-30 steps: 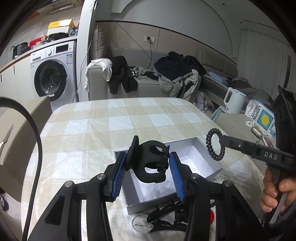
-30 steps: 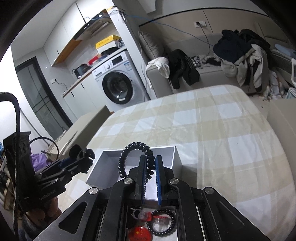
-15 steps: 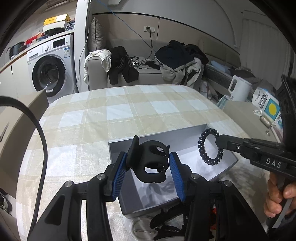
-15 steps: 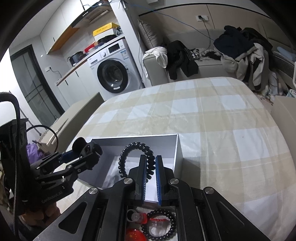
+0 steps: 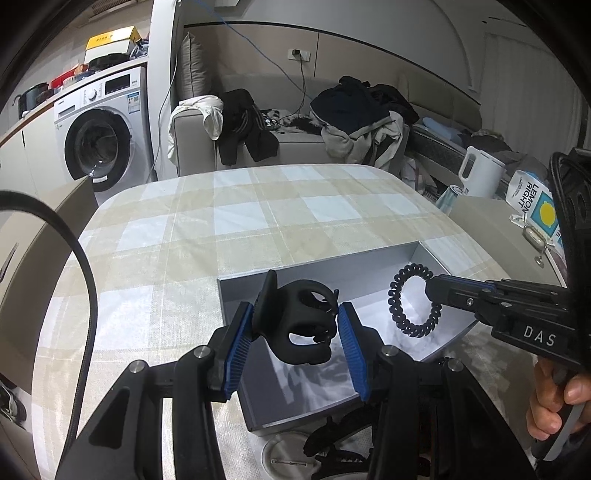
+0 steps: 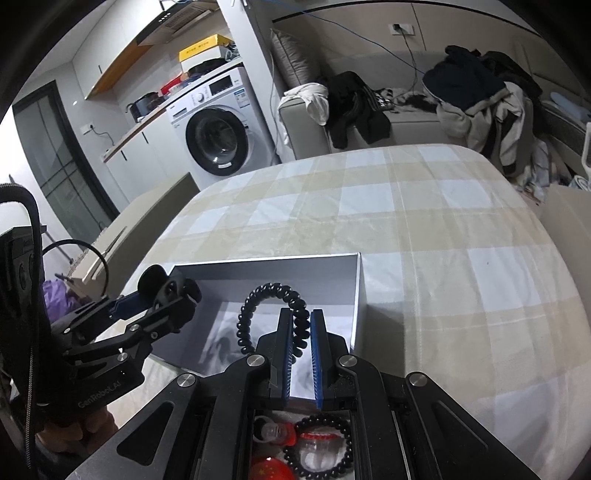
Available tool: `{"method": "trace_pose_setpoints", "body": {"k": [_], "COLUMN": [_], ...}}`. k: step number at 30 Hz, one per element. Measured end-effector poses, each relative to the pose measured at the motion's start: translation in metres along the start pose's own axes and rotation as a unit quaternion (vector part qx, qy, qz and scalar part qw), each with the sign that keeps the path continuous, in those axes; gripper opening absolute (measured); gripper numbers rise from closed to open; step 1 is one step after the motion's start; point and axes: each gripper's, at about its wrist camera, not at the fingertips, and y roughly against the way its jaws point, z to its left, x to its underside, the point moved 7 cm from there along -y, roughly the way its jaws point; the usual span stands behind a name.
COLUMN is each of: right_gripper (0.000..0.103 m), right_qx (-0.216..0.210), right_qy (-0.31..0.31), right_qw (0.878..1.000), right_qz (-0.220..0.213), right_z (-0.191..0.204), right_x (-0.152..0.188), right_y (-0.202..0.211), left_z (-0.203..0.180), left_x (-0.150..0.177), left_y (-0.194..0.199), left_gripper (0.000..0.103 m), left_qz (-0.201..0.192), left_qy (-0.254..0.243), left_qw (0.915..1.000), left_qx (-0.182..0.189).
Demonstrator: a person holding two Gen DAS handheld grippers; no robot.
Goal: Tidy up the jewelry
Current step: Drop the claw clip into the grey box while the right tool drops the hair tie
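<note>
Hair claw: a black hair claw (image 5: 299,325) is pinched between the blue pads of the left gripper (image 5: 295,332), held above the near end of the open grey box (image 5: 332,273); the jaws stand only as wide as the claw.
Coil tie: a black spiral hair tie (image 6: 275,314) is clamped in the right gripper (image 6: 303,347), jaws nearly together, hanging over the box's white floor.
Box: sits on the checked tablecloth (image 6: 424,229), near the table's front edge.
Left view only: black clips (image 5: 332,439) and a round clear badge with a pin (image 5: 284,456) in front of the box; a white kettle (image 5: 480,177); a carton (image 5: 535,206) reading "LEMON RIGHT"; "DAS" on the right gripper's body; fingers (image 5: 554,402) on its handle.
Right view only: under the gripper, a black bead bracelet (image 6: 321,446) and red items (image 6: 273,465) beside a small clear piece; "GenRobot_AI" on the left gripper's body; a range hood (image 6: 177,18) above the counter.
Both views: washing machine (image 6: 218,140), yellow box (image 6: 205,51) on top of it, sofa heaped with clothes (image 5: 354,114).
Change from a second ago: the tie has come lower, from above the box's right rim to inside its outline; the box fills more of both views; the claw sits unchanged in its grip.
</note>
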Motion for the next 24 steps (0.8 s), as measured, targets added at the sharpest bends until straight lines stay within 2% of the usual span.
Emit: {"method": "trace_pose_setpoints", "body": {"k": [5,6,8,9,10,11,12,13,15,21,24], "right_gripper": [0.012,0.018,0.038,0.056,0.071,0.077,0.089,0.1,0.103,0.103,0.103], "right_qx": [-0.018,-0.02,-0.019,-0.021,-0.025,-0.029,-0.029,-0.028,-0.022,-0.009,-0.015], "right_qy": [-0.015,-0.017,-0.017,-0.015,-0.013,-0.009,-0.006,-0.002,0.004,0.003,0.001], "right_qw": [1.0,1.0,1.0,1.0,0.999,0.999,0.999,0.999,0.999,0.997,0.996], "right_qz": [-0.001,-0.004,-0.012,-0.018,-0.023,-0.029,-0.031,-0.034,-0.047,-0.08,-0.089], "right_z": [0.001,0.001,0.002,0.003,0.004,0.005,0.006,0.006,0.005,-0.003,-0.004], "right_x": [-0.001,-0.002,-0.004,-0.005,-0.006,-0.008,-0.008,-0.008,-0.007,0.009,0.017], "right_y": [0.005,0.007,0.014,0.018,0.022,0.028,0.031,0.035,0.046,0.075,0.085], "left_z": [0.001,0.0,-0.002,-0.004,-0.005,-0.007,-0.008,-0.009,-0.012,-0.008,-0.005], "left_x": [0.001,0.001,0.0,-0.001,-0.002,-0.002,-0.003,-0.003,-0.001,0.008,0.016], "left_y": [0.001,0.001,0.006,0.008,0.012,0.017,0.02,0.026,0.034,0.066,0.075], "left_gripper": [0.041,0.041,0.043,0.047,0.054,0.059,0.068,0.072,0.076,0.102,0.102], "left_qz": [0.007,0.008,0.007,0.004,0.0,-0.004,-0.006,-0.009,-0.016,-0.058,-0.067], "left_qy": [0.012,0.014,0.01,0.007,0.005,0.003,0.002,0.002,0.001,0.029,0.047], "left_qw": [0.9999,0.9998,0.9999,0.9999,0.9999,0.9999,0.9999,0.9998,0.9996,0.9978,0.9966], "left_qx": [0.007,0.009,0.01,0.011,0.012,0.012,0.012,0.015,0.022,0.015,0.012]}}
